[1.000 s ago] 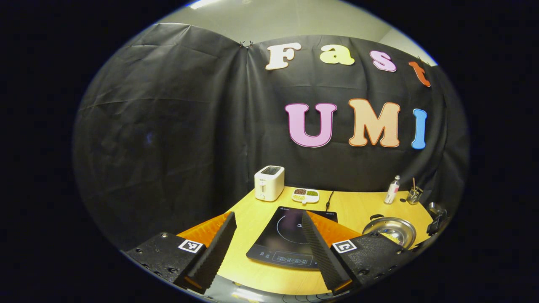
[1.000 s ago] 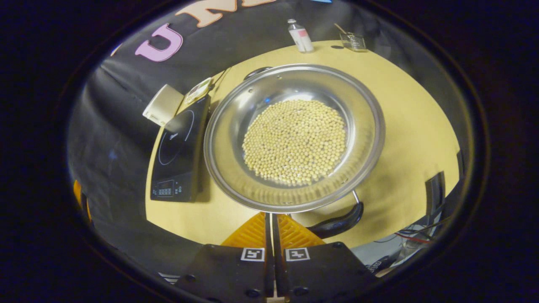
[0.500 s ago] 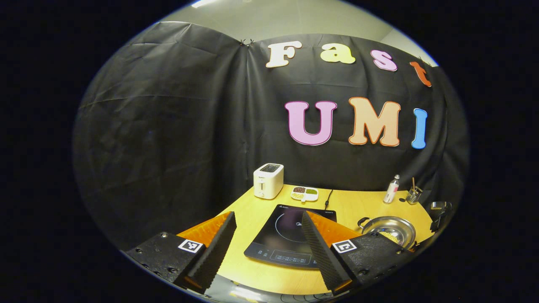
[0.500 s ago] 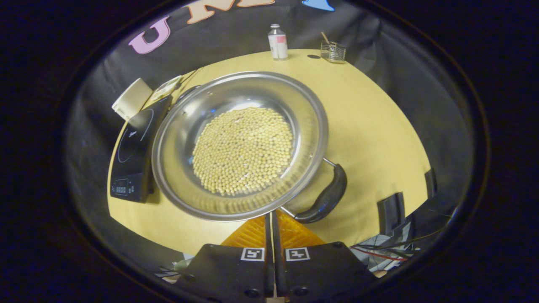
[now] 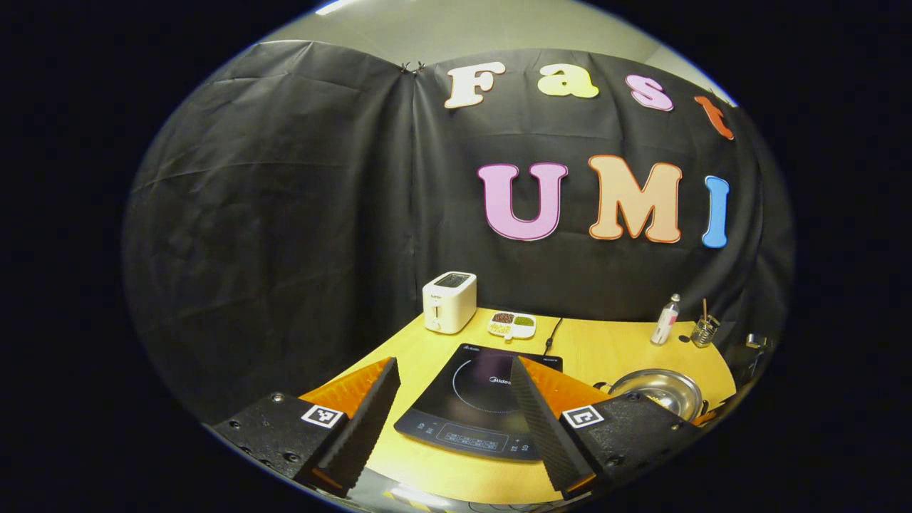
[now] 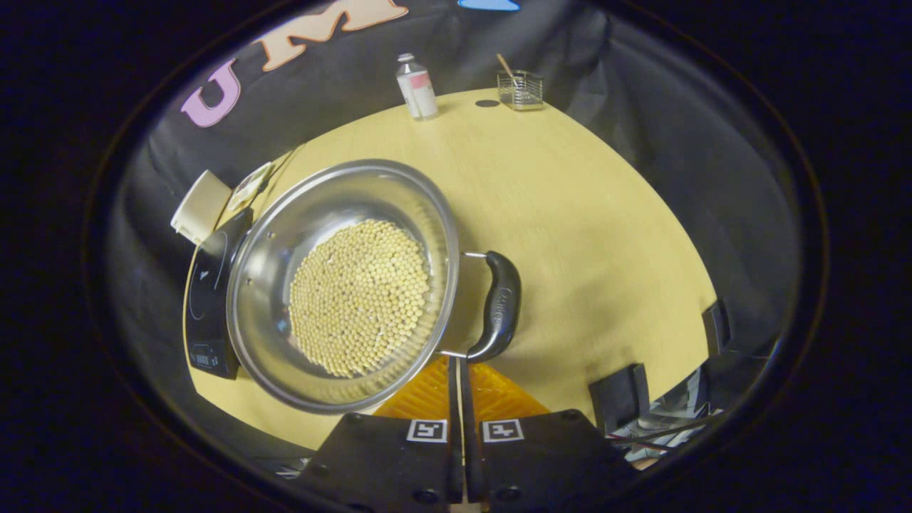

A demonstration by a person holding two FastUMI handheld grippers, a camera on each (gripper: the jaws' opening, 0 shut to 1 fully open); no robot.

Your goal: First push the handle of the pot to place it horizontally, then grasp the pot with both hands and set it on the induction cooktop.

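On yellow table (image 6: 570, 214), sitting just right of induction cooktop (image 5: 477, 410): 1 steel pot (image 6: 342, 285), rim overlapping cooktop's right edge in right gripper view. Holding 1 layer of pale beans (image 6: 360, 296) across pot bottom. Carrying 2 black handles: 1 near handle (image 6: 499, 306) on side away from cooktop, seen in right gripper view, 1 far handle (image 5: 604, 386) on cooktop side, barely showing in left gripper view.

Hovering over table's near edge, pot side of cooktop: right gripper (image 6: 459, 370), fingers pressed together w/ only a hairline slit, nothing btwn them, tips just below pot rim and beside lower end of near handle; contact w/ handle – can't tell.

Hanging in front of cooktop, toward its left and near edge: left gripper (image 5: 452, 413), spread wide, gripping nothing, cooktop's control strip showing btwn its 2 fingers.

Standing behind cooktop, near booth wall: 1 white toaster (image 5: 449, 303) at back left, 1 divided dish (image 5: 511, 325) w/ 3 sections of grains right beside toaster, 1 black cord (image 5: 552, 335) running from cooktop's back edge. Standing far right of cooktop, back of table beyond pot: 1 small bottle (image 6: 417, 87), 1 wire holder (image 6: 520, 89) w/ 1 stick inside, 1 small dark disc (image 6: 487, 103) btwn those 2.
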